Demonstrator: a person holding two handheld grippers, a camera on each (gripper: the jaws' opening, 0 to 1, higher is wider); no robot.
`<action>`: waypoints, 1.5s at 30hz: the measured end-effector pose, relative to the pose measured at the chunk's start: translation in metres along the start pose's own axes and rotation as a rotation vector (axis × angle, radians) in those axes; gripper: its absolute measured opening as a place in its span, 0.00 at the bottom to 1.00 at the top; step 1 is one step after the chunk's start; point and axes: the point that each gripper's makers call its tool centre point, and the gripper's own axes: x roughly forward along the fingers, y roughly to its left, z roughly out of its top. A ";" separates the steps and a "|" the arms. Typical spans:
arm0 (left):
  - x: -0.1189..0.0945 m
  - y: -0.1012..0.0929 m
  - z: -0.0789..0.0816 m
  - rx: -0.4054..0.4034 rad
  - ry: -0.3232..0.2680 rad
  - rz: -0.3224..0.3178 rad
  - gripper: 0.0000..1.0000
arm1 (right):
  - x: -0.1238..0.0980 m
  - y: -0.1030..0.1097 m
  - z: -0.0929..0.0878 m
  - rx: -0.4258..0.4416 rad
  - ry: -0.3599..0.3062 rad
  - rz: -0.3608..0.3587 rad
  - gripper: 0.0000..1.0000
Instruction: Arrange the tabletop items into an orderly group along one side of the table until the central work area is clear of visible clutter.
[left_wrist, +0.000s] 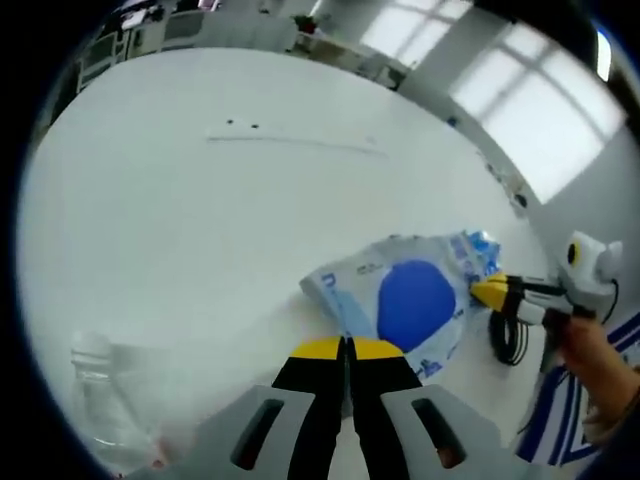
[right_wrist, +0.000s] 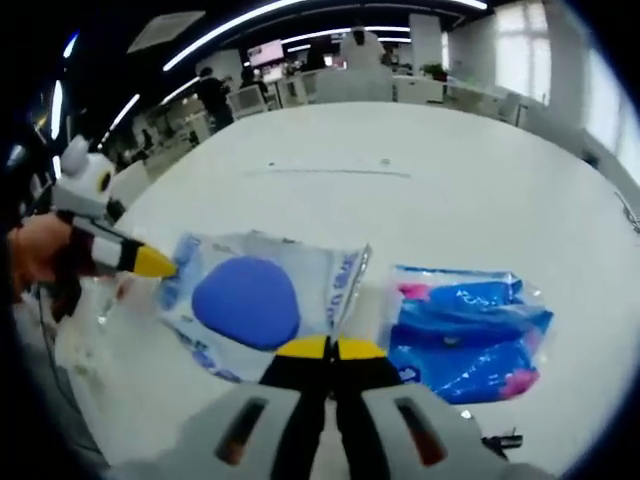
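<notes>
A clear-wrapped pack with a blue oval label (left_wrist: 415, 305) (right_wrist: 250, 300) lies on the white table (left_wrist: 200, 220). My left gripper (left_wrist: 348, 348) meets the pack's near edge with its jaws closed together on the wrapper; in the right gripper view the left gripper (right_wrist: 155, 262) touches the pack's left edge. My right gripper (right_wrist: 335, 348) is shut at the pack's lower right edge, which curls upward, and the right gripper (left_wrist: 490, 290) reaches in from the right, held by a hand (left_wrist: 590, 350). A blue packet (right_wrist: 465, 335) (left_wrist: 480, 250) lies just beside the pack.
A clear plastic bottle (left_wrist: 100, 400) lies at the lower left of the left gripper view. A black cable (left_wrist: 510, 335) loops near the table edge by the hand. Desks, monitors and people (right_wrist: 215, 90) stand beyond the table's far side.
</notes>
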 end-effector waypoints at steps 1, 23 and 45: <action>0.000 0.000 0.000 -0.002 -0.001 0.001 0.00 | 0.000 0.000 0.000 0.001 0.001 0.000 0.00; 0.001 0.003 0.000 -0.024 -0.006 -0.006 0.00 | -0.004 0.000 0.005 0.002 -0.021 -0.015 0.06; 0.000 0.000 -0.001 -0.033 -0.012 -0.014 0.00 | -0.016 -0.001 0.018 -0.035 -0.061 -0.060 0.13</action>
